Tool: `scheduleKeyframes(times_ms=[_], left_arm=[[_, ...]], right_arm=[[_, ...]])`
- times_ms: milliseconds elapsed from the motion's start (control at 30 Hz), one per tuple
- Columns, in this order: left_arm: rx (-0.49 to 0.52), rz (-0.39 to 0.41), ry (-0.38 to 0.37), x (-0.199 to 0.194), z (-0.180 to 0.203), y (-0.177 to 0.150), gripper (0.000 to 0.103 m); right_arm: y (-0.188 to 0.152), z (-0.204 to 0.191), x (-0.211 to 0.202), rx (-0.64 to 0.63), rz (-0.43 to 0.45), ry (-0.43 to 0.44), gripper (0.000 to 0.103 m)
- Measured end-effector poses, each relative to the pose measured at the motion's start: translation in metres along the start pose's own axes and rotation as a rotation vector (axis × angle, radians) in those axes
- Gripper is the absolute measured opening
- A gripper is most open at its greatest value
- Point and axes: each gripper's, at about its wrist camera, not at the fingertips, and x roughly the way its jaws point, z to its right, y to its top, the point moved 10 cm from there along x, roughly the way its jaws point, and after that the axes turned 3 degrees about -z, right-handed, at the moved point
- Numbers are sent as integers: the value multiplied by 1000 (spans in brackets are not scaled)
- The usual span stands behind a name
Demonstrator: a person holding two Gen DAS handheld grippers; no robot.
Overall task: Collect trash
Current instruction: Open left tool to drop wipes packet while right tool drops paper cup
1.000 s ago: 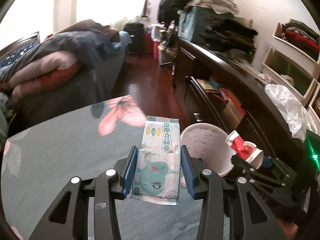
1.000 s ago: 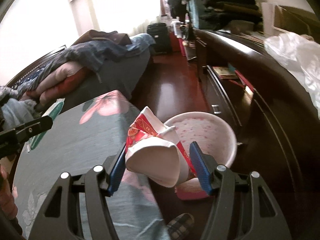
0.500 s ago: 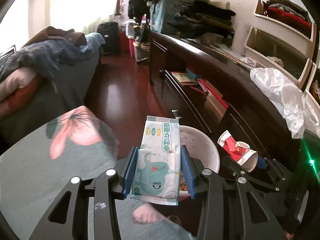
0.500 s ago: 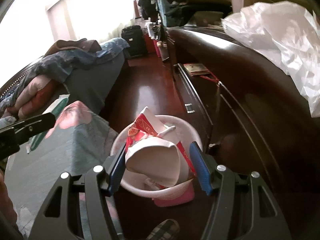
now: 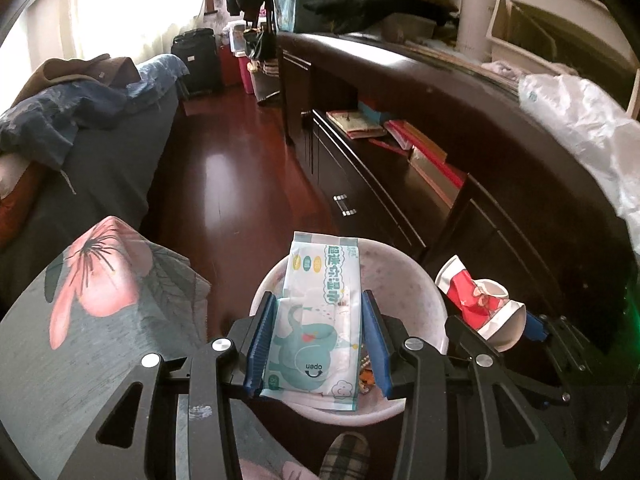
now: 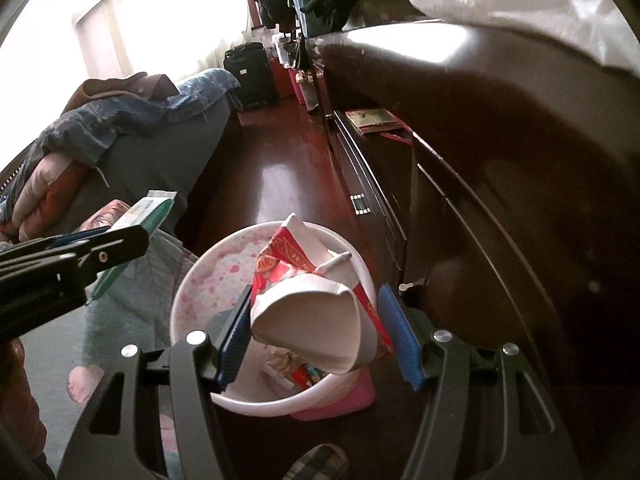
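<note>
Trash first: a flat wipes pack (image 5: 316,320) sits pinched between the blue pads of the left gripper (image 5: 318,340), held over the white bin (image 5: 424,292). Print on the pack reads "open" upside down on a round flap label, w/ a teal cartoon animal and a column of Chinese characters too small to read. Right gripper (image 6: 320,332) clamps a crushed red-and-white paper cup (image 6: 316,312), mouth toward the camera, also over the bin (image 6: 200,280); writing on the cup's red band can't be made out. Inside the bin, a few colourful wrappers (image 6: 296,368) at the bottom. A pink base (image 6: 356,396) shows under the bin rim. A plaid slipper (image 5: 346,456) pokes in at the bottom edge.

Just left of the bin, a surface w/ a grey cloth printed w/ a big pink flower (image 5: 96,276). Beyond: glossy red-brown wood floor (image 5: 232,160), dark long cabinet (image 5: 400,184) on the right w/ books on an open shelf and a crumpled clear plastic bag (image 5: 584,120) on top. Bed w/ heaped quilts (image 5: 72,112) on the left; black suitcase (image 5: 196,60) and a bright window at the far end.
</note>
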Motion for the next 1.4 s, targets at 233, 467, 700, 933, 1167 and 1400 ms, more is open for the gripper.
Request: scheduleKeyframes(times_ms=[233,467,700,933,1167,1400], left_arm=[[-3,-39,10,24,-2,3,43],[-29,-46,21,31,-11,5,49],[-63,-4,7,18,-17,11,77],[-64,43,19,-9,-19,10,86],[-84,108,55,-62,-35,-5,95],[-176,178,155,-134,-80,-38,99]], right_arm=[[0,-8,30,-24,-33,15,63],[-1,-9,51,-36,-47,7,73],[-4,-7,52,-35,-56,-1,77],[-10,-15,35,-47,-67,-11,81],[-14,-37,-15,-85,-31,-46,93],[-33,-80,-73,-131,-10,-55,99]])
